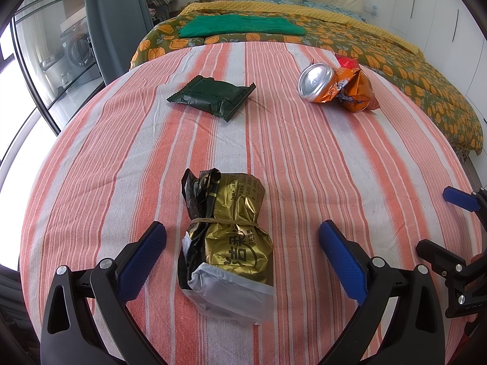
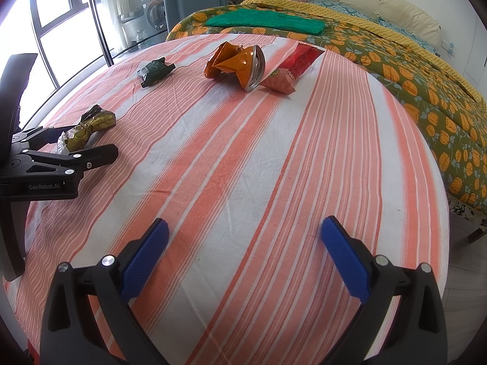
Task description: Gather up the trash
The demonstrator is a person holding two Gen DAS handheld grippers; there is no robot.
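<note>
Four bits of trash lie on the striped cloth [image 1: 304,158] in the left wrist view. The left gripper [image 1: 243,251] has its blue fingers spread wide apart, and the gold packet [image 1: 234,237] sits right between them, not touching either one. A rubber band is tied round the middle of the gold packet, and black and clear plastic stick out of it. Farther up the cloth lies a flat dark green packet [image 1: 211,95], well apart from the rest. Over to the right is a crushed orange can [image 1: 318,82], with its silver bottom facing the camera, touching an orange wrapper [image 1: 359,94]. A red packet [image 1: 345,60] peeks out behind them. A folded green towel [image 1: 240,26] lies on the flowery bed cover [image 1: 426,91] behind. In the right wrist view, the right gripper [image 2: 243,255] also has its blue fingers wide apart, with only bare cloth between them. The left gripper [image 2: 76,149] shows at the left edge with the gold packet [image 2: 86,129] between its black arms. The dark green packet [image 2: 155,71] lies farther back. The crushed orange can [image 2: 240,64] sits just beside the red packet [image 2: 292,67], touching it.
</note>
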